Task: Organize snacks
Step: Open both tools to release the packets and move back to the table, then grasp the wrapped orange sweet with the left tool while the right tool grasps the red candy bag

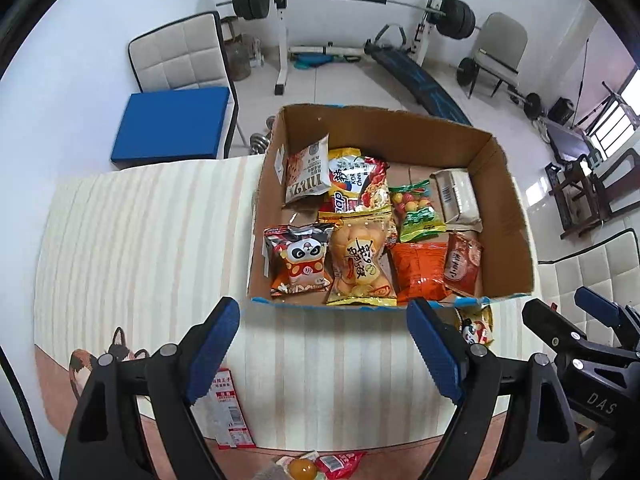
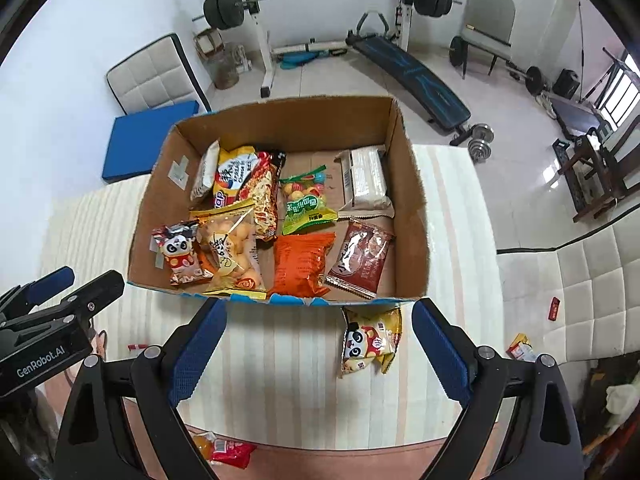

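Cardboard box [image 2: 412,208]: on striped tablecloth [image 2: 280,380], open top, collecting point for snacks; packets laid flat in rows, labels up.
Panda packet [image 2: 370,344]: loose on cloth, just outside box front wall, between right fingers; likely next in.
Red packet [image 2: 228,450]: near table edge, not yet boxed.
Left gripper [image 1: 324,350]: jaws apart, empty.
Right gripper [image 2: 318,354]: jaws apart, gripping nothing, above panda packet.

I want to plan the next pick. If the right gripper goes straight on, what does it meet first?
Probably the striped tablecloth; the open right gripper holds nothing. The yellow panda snack packet lies slightly right; depth is unclear.
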A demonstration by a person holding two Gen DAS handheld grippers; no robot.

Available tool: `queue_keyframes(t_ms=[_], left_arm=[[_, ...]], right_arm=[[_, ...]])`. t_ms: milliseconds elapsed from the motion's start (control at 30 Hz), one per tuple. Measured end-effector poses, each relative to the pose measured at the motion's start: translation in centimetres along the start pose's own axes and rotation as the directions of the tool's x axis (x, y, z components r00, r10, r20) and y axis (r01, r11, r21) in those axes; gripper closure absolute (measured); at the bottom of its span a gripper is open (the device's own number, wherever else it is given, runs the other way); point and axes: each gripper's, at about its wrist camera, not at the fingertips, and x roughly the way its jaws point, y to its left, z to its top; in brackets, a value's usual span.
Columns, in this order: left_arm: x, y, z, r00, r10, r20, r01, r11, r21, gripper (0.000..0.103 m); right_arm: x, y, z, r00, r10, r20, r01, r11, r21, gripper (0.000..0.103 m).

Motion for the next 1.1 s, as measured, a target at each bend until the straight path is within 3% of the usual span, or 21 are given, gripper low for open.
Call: queue_keyframes(t_ms=[233,400,500,600,733,833,900,1000,1100], left_arm=[[-2.4,-0.2,-1.9,0.999,-0.005,0.040,0.006,1.000,-0.005,0.017],[-2.2,1.2,-5.5,0.997,0.076,0.017,-0.076,0.997,-0.001,0.017],[-0.3,2.9,-9.0,0.990,0.126,-0.065,-0.126,0.992,0.002,0.017],[2.1,5.0,-12.6,0.974,0.159,-0.164,-0.163,0.987,-0.013,0.017],[4.8,7.6,-17.1,0.944,0.174,-0.281,-0.195,0.979,-0.049,0.017],[6.6,8.9,-20.0,0.920,0.170,-0.352,-0.211,0.974,-0.080,0.018],[7.5,9.5,-21.2,0.909,0.172,-0.379,-0.223,0.971,-0.093,0.018],[8.4,10.0,-22.8,0.896,0.157,-0.415,-0.222,0.968,-0.113,0.018],[8.8,10.3,-23.6,0.890,0.142,-0.433,-0.217,0.968,-0.128,0.018]], right_arm=[[-1.8,-0.1,-2.1,0.999,0.046,0.013,-0.046,0.999,0.020,0.007],[0.8,0.9,-6.5,0.977,0.157,-0.143,-0.152,0.988,0.040,0.007],[4.0,2.6,-10.3,0.942,0.203,-0.267,-0.202,0.979,0.032,0.007],[7.3,5.7,-14.4,0.891,0.226,-0.394,-0.259,0.965,-0.033,0.007],[10.7,8.8,-17.9,0.845,0.201,-0.496,-0.293,0.949,-0.114,0.007],[13.1,9.9,-20.3,0.807,0.206,-0.554,-0.313,0.944,-0.105,0.007],[14.4,10.5,-21.1,0.798,0.202,-0.568,-0.311,0.945,-0.101,0.009],[16.0,11.4,-22.1,0.794,0.182,-0.580,-0.299,0.948,-0.113,0.015],[17.1,12.0,-22.8,0.792,0.162,-0.588,-0.288,0.950,-0.125,0.044]])
